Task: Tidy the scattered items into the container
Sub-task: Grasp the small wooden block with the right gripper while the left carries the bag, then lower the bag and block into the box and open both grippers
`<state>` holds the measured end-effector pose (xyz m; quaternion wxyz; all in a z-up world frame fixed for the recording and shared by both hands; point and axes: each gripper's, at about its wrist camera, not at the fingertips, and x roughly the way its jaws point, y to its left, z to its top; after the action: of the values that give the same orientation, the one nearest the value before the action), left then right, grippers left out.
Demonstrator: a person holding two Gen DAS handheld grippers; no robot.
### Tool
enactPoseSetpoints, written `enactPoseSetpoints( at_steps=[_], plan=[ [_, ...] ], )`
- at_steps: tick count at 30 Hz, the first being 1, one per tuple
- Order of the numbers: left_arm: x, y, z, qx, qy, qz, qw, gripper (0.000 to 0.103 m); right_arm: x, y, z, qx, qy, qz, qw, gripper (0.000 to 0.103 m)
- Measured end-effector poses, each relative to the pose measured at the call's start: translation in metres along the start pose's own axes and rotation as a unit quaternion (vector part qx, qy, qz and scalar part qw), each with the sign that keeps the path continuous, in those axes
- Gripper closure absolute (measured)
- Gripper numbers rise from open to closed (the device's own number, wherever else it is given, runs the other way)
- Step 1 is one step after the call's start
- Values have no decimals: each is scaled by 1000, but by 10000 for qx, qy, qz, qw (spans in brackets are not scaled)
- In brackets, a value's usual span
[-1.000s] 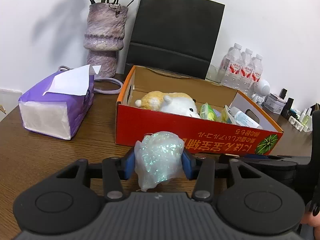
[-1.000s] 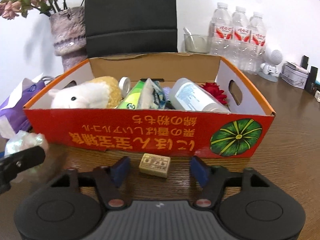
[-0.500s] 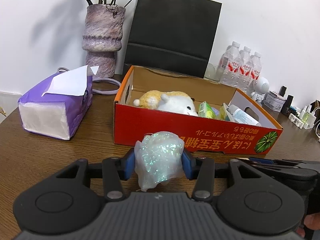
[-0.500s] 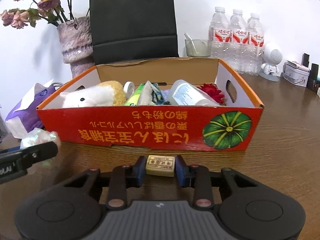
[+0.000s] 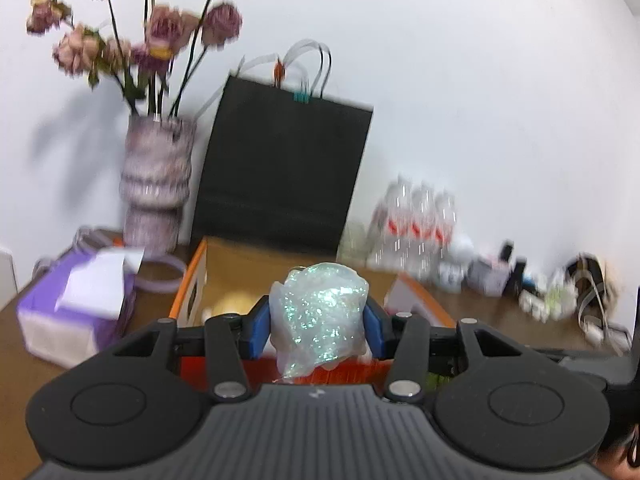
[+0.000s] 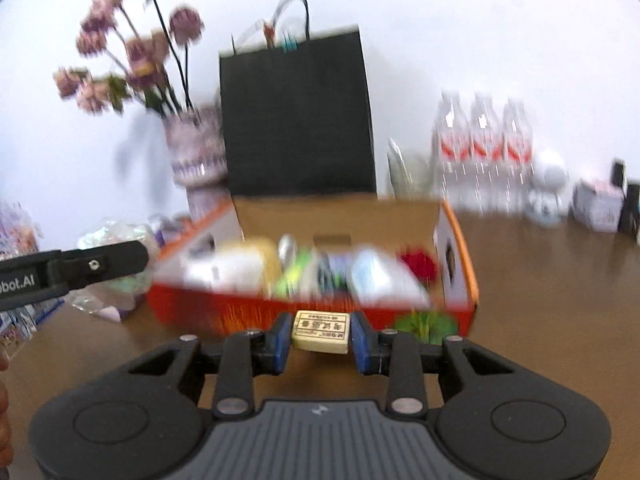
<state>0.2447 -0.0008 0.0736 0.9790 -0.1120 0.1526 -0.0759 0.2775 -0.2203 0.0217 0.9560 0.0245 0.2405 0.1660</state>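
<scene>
My left gripper [image 5: 318, 326] is shut on a glittery translucent bag [image 5: 320, 316] and holds it raised above the near wall of the red cardboard box [image 5: 196, 280]. My right gripper [image 6: 320, 338] is shut on a small beige eraser block [image 6: 321, 331], lifted in front of the red cardboard box [image 6: 460, 240]. The box holds a plush toy [image 6: 236, 264], green packets, a white bottle [image 6: 376, 276] and a red flower [image 6: 420, 264]. The left gripper's arm and the bag [image 6: 116, 236] show at the left of the right wrist view. Both views are blurred.
A purple tissue box [image 5: 76, 308] sits left of the box. A vase with dried flowers [image 5: 156, 184] and a black paper bag [image 5: 280, 176] stand behind it. Water bottles [image 6: 484, 152] and small items stand at the back right on the wooden table [image 6: 560, 280].
Both grippers have risen off the table with their items and tilted up toward the box. The right gripper closed on the eraser block about half a second ago.
</scene>
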Motion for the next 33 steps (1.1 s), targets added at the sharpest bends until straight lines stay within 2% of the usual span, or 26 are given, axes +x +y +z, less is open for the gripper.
enactPoseSetpoints(
  at_steps=[2, 5, 8, 13, 16, 21, 22, 24, 25, 26, 27, 28, 29, 33],
  plan=[
    [13, -3, 10, -191, -107, 4, 9998, 55, 5, -3, 17, 21, -156, -4, 9999, 73],
    [36, -6, 17, -287, -224, 206, 9991, 55, 18, -7, 37, 84, -299, -55, 9995, 73],
    [65, -3, 19, -294, -131, 383, 9987, 55, 38, -12, 52, 132, -318, -114, 9993, 73],
    [114, 14, 11, -239, 254, 898, 9953, 56, 79, -24, 64, 230, -41, -207, 9995, 73],
    [127, 21, 4, -219, 479, 1006, 9935, 56, 95, -28, 61, 230, 162, -224, 9994, 73],
    [131, 19, -3, -95, 563, 1048, 9929, 55, 107, -28, 52, 190, 386, -182, 9989, 73],
    [131, 18, -4, -88, 558, 1069, 9927, 54, 108, -28, 51, 189, 395, -188, 9989, 73],
    [129, 17, -5, -96, 521, 1179, 9916, 38, 108, -29, 50, 218, 402, -229, 9987, 72],
    [128, 18, -5, -111, 476, 1271, 9907, 12, 108, -31, 51, 263, 415, -237, 9985, 71],
    [126, 18, -4, -114, 416, 1381, 9895, 0, 108, -33, 52, 321, 430, -220, 9983, 65],
    [125, 17, -2, -79, 362, 1506, 9879, 0, 108, -36, 53, 371, 471, -185, 9980, 35],
    [124, 17, 0, -8, 350, 1606, 9864, 0, 108, -37, 54, 386, 517, -162, 9978, 15],
    [124, 17, 2, 58, 378, 1636, 9858, 0, 107, -38, 54, 357, 527, -163, 9978, 1],
    [121, 17, 4, -35, 422, 1592, 9863, 0, 105, -33, 56, 176, 607, -271, 9976, 0]
  ],
)
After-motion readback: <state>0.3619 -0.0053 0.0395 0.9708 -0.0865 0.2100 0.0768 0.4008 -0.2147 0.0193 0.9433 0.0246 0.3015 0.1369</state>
